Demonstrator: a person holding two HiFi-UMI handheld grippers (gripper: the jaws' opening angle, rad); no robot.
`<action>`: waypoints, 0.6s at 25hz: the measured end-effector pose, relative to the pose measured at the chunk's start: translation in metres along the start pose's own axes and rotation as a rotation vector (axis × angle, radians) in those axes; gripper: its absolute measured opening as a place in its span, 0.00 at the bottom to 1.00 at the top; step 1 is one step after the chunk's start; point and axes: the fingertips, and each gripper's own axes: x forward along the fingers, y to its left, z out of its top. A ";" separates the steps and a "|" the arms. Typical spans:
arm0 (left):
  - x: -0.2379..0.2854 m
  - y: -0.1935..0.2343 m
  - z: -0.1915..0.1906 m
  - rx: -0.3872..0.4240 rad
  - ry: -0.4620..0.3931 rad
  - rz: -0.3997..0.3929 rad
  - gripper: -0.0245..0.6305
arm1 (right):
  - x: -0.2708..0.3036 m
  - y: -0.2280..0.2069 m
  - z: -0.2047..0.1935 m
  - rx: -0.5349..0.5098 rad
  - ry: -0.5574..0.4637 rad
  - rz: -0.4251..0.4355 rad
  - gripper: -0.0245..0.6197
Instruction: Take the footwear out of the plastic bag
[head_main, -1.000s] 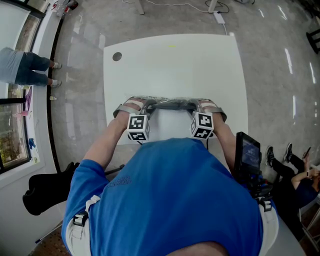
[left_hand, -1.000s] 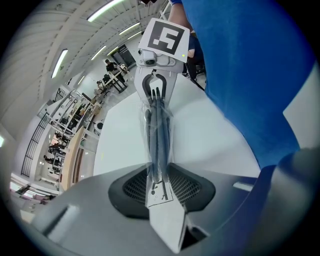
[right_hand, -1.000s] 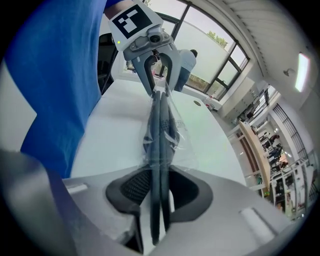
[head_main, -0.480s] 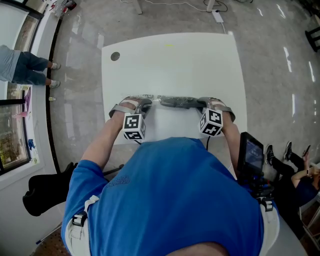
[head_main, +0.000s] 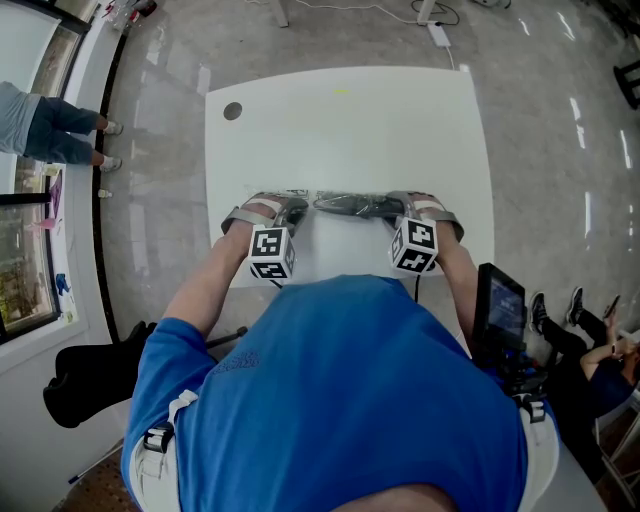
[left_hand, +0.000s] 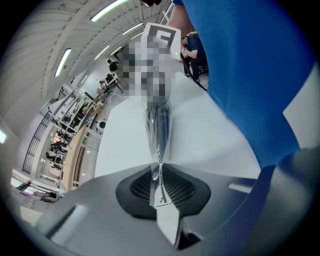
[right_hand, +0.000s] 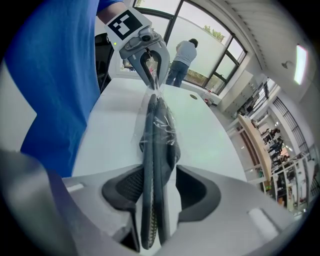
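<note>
A: Head view, starting from the left. What is the left gripper (head_main: 292, 207) doing?

B: It points steeply down over the near part of the white surface (head_main: 350, 120), left of the middle. In the left gripper view its fingers are clenched on a thin fold of the clear plastic bag (left_hand: 159, 131), with only film between the pads.

A: And the footwear?

B: The footwear (head_main: 350, 206), dark and flat, stretches sideways between the two grippers. It is close to the near edge, about midway between the left and right edges. Crinkled film wraps it. I can't tell whether it rests on the surface.

A: The right gripper?

B: The right gripper (head_main: 397, 208) is at the right end of the bundle. In the right gripper view its fingers have just been opening. The dark soles stand on edge between them, and a gap shows beside the right pad, so the hold is released.

A: Anything else?

B: A small dark round hole (head_main: 233, 112) near the far left corner.
</note>
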 end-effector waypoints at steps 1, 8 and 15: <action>0.000 0.000 0.000 -0.001 0.000 -0.001 0.07 | 0.001 0.002 0.004 -0.010 -0.002 0.003 0.30; -0.001 -0.002 -0.002 -0.009 0.008 0.004 0.07 | 0.004 0.004 0.007 -0.020 0.006 -0.007 0.22; 0.002 -0.003 -0.018 -0.028 0.036 0.024 0.07 | 0.001 -0.001 -0.008 0.008 0.020 -0.015 0.19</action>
